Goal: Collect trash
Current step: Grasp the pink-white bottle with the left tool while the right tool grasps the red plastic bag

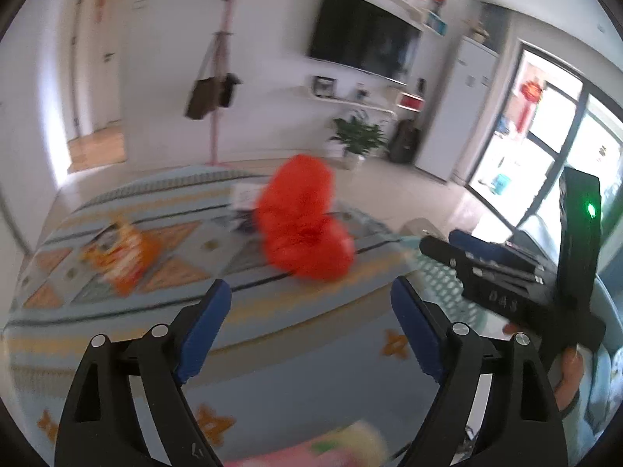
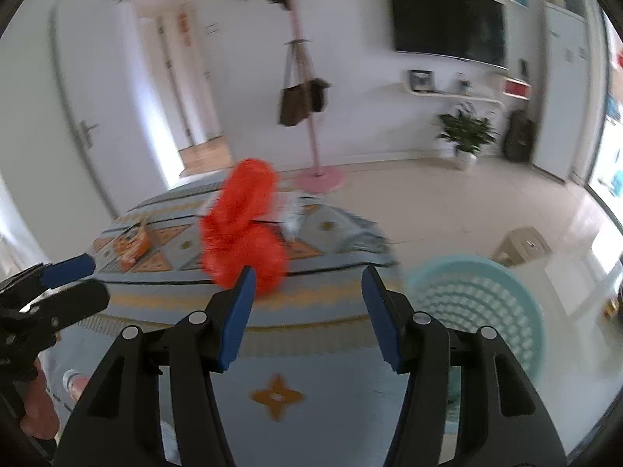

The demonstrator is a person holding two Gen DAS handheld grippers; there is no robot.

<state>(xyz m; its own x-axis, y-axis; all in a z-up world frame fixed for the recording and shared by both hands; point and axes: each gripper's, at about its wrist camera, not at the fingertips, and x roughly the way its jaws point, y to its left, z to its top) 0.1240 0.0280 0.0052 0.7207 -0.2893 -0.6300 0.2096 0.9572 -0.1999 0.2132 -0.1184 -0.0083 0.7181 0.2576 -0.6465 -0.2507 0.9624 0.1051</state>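
A crumpled red plastic bag [image 1: 303,222] lies on a table with a patterned blue cloth [image 1: 218,311]; it also shows in the right wrist view [image 2: 241,229]. An orange snack packet [image 1: 118,251] lies to its left, also in the right wrist view [image 2: 132,247]. A pale wrapper [image 2: 292,212] lies behind the bag. My left gripper [image 1: 311,303] is open and empty, short of the bag. My right gripper [image 2: 307,292] is open and empty, just before the bag. A light blue perforated basket [image 2: 479,307] stands right of the table.
A pink and yellow packet [image 1: 338,447] sits at the bottom edge of the left wrist view. A pink coat stand [image 2: 311,116] with a brown bag, a potted plant [image 2: 465,134], a beige stool [image 2: 523,249] and a wall television [image 2: 447,19] stand beyond the table.
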